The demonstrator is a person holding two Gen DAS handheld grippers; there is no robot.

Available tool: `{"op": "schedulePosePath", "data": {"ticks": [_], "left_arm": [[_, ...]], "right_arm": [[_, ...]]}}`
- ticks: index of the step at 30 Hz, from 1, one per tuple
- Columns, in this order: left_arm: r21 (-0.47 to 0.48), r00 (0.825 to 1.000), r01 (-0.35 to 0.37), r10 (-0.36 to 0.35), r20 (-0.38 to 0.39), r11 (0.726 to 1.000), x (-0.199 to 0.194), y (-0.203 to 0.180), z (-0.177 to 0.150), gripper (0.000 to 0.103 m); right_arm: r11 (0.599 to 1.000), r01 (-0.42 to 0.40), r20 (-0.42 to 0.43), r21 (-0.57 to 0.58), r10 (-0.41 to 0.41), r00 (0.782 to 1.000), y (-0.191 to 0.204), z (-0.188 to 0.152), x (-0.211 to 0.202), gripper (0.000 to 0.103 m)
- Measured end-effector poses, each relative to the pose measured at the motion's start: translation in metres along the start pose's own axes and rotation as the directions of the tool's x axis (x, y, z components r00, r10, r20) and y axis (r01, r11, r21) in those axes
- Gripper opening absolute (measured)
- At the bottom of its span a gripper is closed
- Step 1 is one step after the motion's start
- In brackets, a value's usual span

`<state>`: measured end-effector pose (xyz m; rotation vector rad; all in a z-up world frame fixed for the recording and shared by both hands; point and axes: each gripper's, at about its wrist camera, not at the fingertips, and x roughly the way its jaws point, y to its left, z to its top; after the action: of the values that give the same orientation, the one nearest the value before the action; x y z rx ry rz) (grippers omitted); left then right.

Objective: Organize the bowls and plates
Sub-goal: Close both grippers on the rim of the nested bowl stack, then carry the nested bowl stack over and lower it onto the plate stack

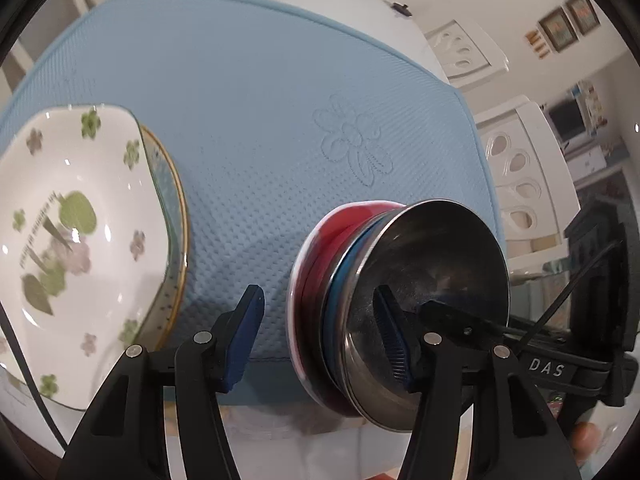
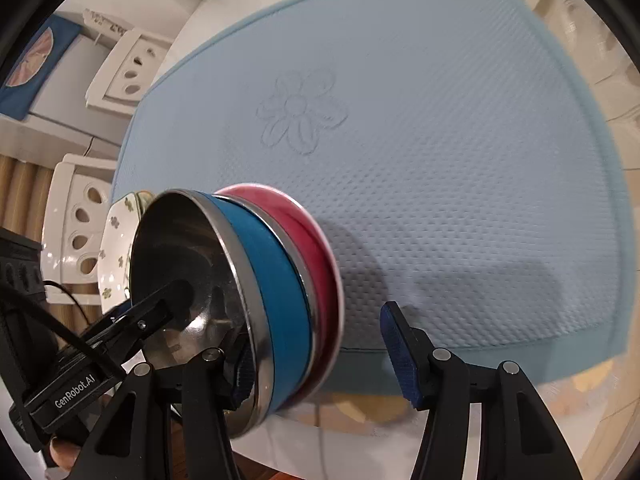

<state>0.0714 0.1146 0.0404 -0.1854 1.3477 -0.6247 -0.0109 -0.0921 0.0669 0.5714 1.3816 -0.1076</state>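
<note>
Stacked bowls (image 1: 400,312) being straddled by both grippers, finger inside steel bowl (image 2: 188,276). Left gripper (image 1: 320,340), right gripper (image 2: 316,356): jaws spread, squeeze unclear. Flowered dish (image 1: 76,240) sitting on gold-rimmed plate (image 1: 176,216).

Bright indoor light; fisheye edge warp; slight motion blur.
</note>
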Motion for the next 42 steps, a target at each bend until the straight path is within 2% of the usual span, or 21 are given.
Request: {"op": "schedulePosePath", "data": {"ticks": [10,13,17,25,31,42], "left_arm": [[-0.074,0.999,0.033,-0.034,-0.013,0.997,0.019,0.008,0.003,0.053],[-0.075,0.997,0.072,-0.074,-0.018,0.995,0.022,0.003,0.003,0.044],[-0.071,0.998,0.063,-0.063,-0.002,0.996,0.022,0.000,0.002,0.043],[-0.064,0.999,0.038,-0.037,0.023,0.997,0.019,-0.005,-0.001,0.042],[-0.115,0.999,0.021,-0.016,0.047,0.993,0.017,-0.006,-0.001,0.042],[-0.148,0.992,-0.022,0.040,0.121,0.989,-0.003,-0.019,0.003,0.042]], "right_arm": [[0.993,-0.109,0.003,-0.042,0.109,0.994,0.003,0.005,0.018,0.055],[0.986,-0.161,-0.009,-0.042,0.161,0.987,0.005,0.007,0.026,0.056],[0.980,-0.197,0.009,-0.020,0.197,0.980,-0.004,0.004,0.025,0.055],[0.980,-0.195,0.027,-0.044,0.196,0.980,-0.007,-0.001,0.020,0.054],[0.980,-0.197,0.025,-0.004,0.197,0.980,-0.007,0.001,0.019,0.054],[0.969,-0.232,-0.005,0.084,0.233,0.972,-0.019,0.010,0.012,0.054]]}}
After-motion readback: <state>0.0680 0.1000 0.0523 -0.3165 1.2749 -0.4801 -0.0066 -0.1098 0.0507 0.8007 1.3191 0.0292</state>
